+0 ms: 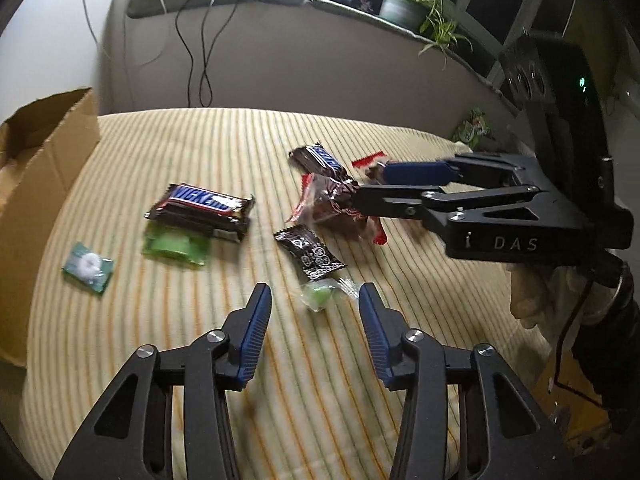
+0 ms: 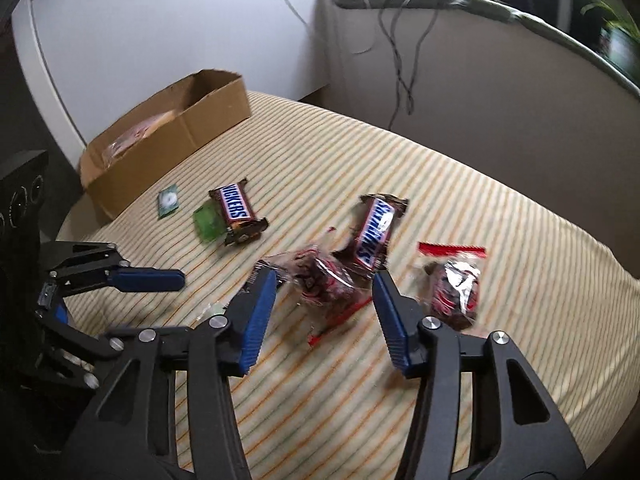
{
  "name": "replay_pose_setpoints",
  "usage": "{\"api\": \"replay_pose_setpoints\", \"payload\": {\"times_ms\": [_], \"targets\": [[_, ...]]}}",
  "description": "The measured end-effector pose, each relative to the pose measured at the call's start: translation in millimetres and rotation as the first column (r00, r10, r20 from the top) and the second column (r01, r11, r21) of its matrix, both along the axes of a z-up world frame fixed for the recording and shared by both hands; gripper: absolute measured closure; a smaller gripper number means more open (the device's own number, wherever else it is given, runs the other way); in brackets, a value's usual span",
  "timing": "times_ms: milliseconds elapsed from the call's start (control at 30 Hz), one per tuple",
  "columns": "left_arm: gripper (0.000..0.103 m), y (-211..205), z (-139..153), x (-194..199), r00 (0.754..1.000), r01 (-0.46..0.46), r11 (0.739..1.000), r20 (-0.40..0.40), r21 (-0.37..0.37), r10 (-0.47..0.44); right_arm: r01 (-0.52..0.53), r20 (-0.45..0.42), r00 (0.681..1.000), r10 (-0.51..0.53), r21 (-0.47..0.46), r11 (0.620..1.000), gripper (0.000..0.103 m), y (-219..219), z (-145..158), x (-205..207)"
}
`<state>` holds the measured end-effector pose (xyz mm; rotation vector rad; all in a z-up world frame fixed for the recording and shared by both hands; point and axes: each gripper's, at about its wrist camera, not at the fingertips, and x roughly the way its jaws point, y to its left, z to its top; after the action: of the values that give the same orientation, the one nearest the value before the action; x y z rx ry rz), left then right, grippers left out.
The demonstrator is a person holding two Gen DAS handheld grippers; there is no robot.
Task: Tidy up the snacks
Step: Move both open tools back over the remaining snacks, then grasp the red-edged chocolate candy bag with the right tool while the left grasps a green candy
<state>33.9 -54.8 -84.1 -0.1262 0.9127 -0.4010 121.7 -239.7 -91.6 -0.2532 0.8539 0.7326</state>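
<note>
The striped yellow-and-cream bedspread [image 2: 460, 184] covers the bed that carries everything, and the open brown cardboard box [image 2: 208, 112] sits at its far left edge. Something pale and wrapped seems to lie inside the box already, though it is too blurred to name. By that reading the sorting has barely begun: nearly all the snacks lie loose on the bedspread, well apart from the box.

Largest of them are two brown Snickers bars, one [image 2: 237, 211] nearer the box with a flat green packet [image 2: 208, 224] tucked partly under it, the other [image 2: 376, 232] farther right. Next come two clear, red-edged packets of dark sweets: one [image 2: 328, 284] lying in line with the right tool [image 2: 324, 280], the other [image 2: 456, 292] just to its right. A black printed wrapper [image 1: 310, 254] lies nearby, then a small green packet with a white ring mint [image 1: 89, 266] close to the box, and a small clear-wrapped green candy [image 1: 322, 296].

The right tool stands parted, its blue pads on either side of the dark-sweet packet but not visibly pressing it. The left tool [image 1: 316, 300] is likewise parted and carries nothing, the green candy lying loose just ahead between its tips.

Every one of these looks left to be gathered.
</note>
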Motion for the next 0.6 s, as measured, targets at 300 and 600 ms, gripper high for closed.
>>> {"api": "replay_pose_setpoints", "payload": {"times_ms": [300,600], "targets": [[0.062,-12.2,-11.5,6.2,1.000,0.014,0.999,-0.023,0.039,-0.013,-0.048,-0.016,0.999,0.048,-0.045,0.998,0.057,14.3,-12.5,10.1],[0.077,-15.8,-13.7,13.5,1.000,0.020,0.998,-0.023,0.064,-0.018,-0.062,-0.015,0.998,0.061,-0.099,0.993,0.066,15.5,-22.0,8.6]]}}
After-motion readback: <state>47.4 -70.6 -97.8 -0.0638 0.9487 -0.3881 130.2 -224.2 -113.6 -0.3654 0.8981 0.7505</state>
